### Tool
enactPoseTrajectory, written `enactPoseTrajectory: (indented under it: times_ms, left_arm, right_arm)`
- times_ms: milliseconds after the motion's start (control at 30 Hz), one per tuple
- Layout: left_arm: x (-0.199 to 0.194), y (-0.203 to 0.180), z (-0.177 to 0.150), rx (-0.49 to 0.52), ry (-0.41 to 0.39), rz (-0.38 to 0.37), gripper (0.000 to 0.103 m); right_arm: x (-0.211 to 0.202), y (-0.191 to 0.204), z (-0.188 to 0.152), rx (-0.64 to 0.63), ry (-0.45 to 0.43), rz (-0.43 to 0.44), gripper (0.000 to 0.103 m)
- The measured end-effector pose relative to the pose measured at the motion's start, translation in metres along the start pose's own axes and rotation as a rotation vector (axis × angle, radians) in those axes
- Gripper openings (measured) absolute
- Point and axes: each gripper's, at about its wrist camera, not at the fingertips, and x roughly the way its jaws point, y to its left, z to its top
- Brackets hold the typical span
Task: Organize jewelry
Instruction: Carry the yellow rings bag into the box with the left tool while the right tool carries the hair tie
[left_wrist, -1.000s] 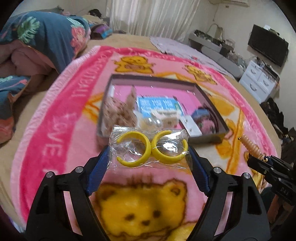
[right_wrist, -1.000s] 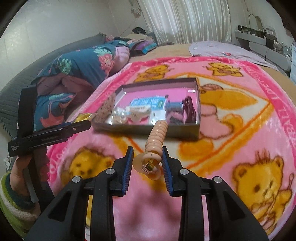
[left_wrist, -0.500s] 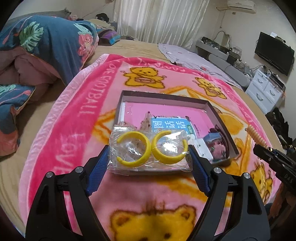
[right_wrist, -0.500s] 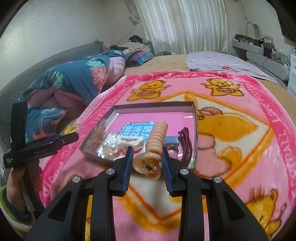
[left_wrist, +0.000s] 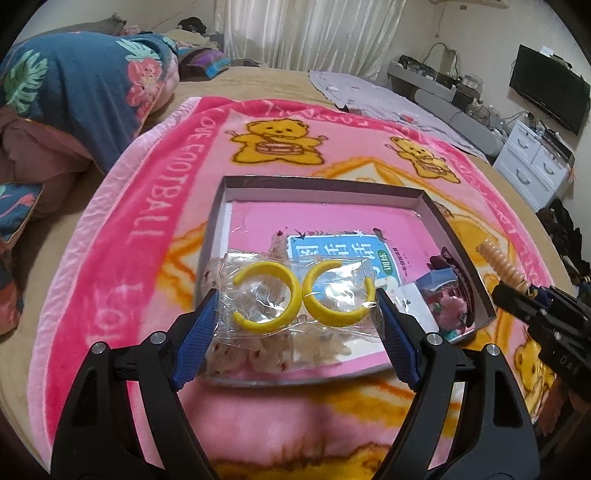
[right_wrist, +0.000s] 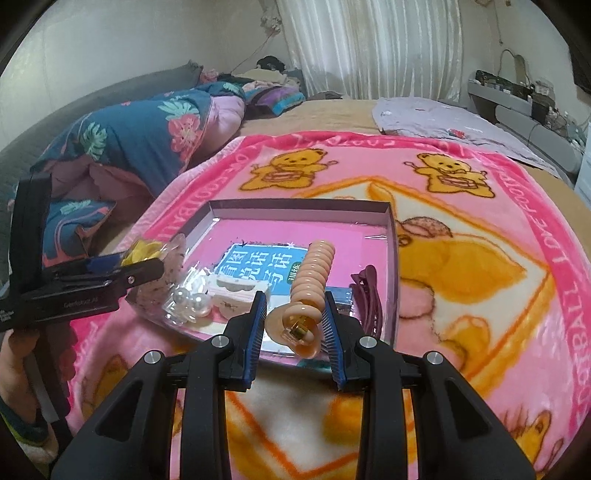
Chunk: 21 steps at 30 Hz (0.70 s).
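Note:
My left gripper is shut on a clear bag with two yellow hoop earrings and holds it above the near left part of the grey box. My right gripper is shut on a peach spiral hair clip above the box's near edge. The box holds a blue card, pearl earrings, a dark red hair claw and other bagged pieces. The right gripper with the clip also shows at the right edge of the left wrist view.
The box lies on a pink teddy-bear blanket on a bed. A blue floral quilt is heaped at the left. A lilac cloth lies at the far right. White drawers and a TV stand beyond the bed.
Both grippers have moved forward and up towards the box, each still holding its item. The earring bag now hangs over the box's near left part, the clip over its near edge.

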Motion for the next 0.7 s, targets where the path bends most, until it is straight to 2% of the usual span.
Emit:
enactPoseTrajectory:
  times_ms: [267,533,700]
  left_arm:
    - [0.020,0.000,0.010,0.008,0.024,-0.014,0.074]
    - [0.035,0.006,0.005,0.000,0.059,-0.009,0.074]
    - [0.041,0.012,0.005,-0.015,0.072,-0.005,0.074]
  right_arm:
    - [0.026,0.018,0.004,-0.066,0.043,0.006,0.029]
    - [0.057,0.031,0.005,-0.091,0.090,0.025,0.029]
    - [0.065,0.036,-0.002,-0.098,0.119,0.031,0.034]
